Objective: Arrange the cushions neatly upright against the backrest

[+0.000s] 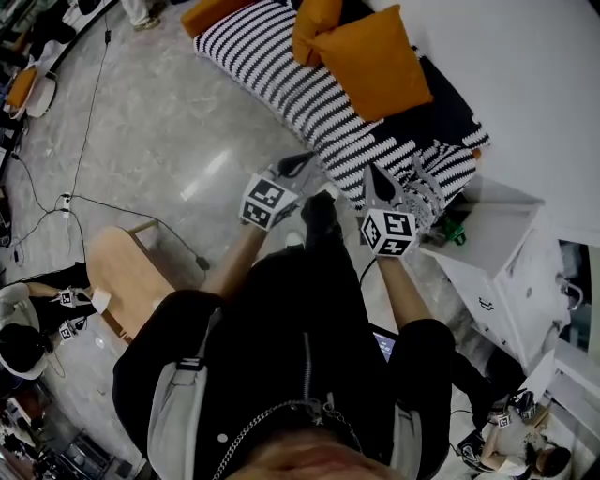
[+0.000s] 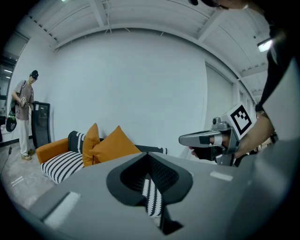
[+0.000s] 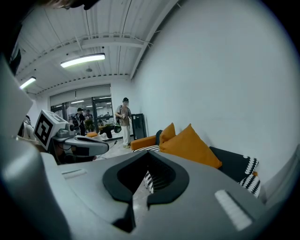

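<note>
Two orange cushions [image 1: 370, 61] [image 1: 314, 23] lean against the dark backrest [image 1: 445, 112] of a sofa with a black-and-white striped seat [image 1: 281, 80]. They also show in the left gripper view as the larger cushion [image 2: 115, 145] and the narrower one [image 2: 90, 143], and in the right gripper view [image 3: 190, 145] [image 3: 168, 133]. My left gripper [image 1: 302, 167] and right gripper [image 1: 377, 180] hover side by side over the floor just in front of the seat edge. Both are shut and hold nothing. Each sees the other: the right gripper [image 2: 206, 139], the left gripper [image 3: 84, 145].
A white side table [image 1: 497, 244] stands at the sofa's right end with a green object [image 1: 455, 230] beside it. A wooden chair [image 1: 127, 272] is at my left. Cables [image 1: 84, 202] run over the floor. A person [image 2: 23, 112] stands beyond the sofa's orange end [image 2: 54, 149].
</note>
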`<state>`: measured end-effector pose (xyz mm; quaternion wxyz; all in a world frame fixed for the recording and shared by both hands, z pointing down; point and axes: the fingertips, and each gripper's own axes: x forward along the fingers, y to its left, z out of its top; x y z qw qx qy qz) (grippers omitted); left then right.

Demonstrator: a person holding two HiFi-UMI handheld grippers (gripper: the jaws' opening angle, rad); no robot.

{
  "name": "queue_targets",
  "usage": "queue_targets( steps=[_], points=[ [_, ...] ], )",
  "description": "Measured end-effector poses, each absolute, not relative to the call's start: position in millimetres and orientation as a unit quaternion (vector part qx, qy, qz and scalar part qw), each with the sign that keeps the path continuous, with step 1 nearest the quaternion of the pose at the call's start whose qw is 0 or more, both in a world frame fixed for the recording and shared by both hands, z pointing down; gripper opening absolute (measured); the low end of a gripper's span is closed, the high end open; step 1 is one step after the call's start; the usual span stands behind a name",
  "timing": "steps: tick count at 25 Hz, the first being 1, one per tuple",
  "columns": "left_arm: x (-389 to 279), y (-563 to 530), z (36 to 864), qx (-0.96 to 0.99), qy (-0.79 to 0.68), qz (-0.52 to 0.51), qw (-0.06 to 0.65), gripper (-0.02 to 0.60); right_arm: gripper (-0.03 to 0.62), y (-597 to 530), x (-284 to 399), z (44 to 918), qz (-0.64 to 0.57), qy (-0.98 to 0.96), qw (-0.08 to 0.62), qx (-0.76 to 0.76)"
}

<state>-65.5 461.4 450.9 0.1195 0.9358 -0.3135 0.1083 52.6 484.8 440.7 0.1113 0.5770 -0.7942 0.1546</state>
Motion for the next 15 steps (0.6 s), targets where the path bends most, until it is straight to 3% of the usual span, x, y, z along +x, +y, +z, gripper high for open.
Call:
queue_targets(
  steps=[15],
  points=[
    [-21.4, 334.5, 457.7, 0.938, -0.297, 0.135, 0.119, 0.011, 0.003, 360.4, 103.9, 452.5, 0.182, -0.777, 0.093, 0.595]
  ],
)
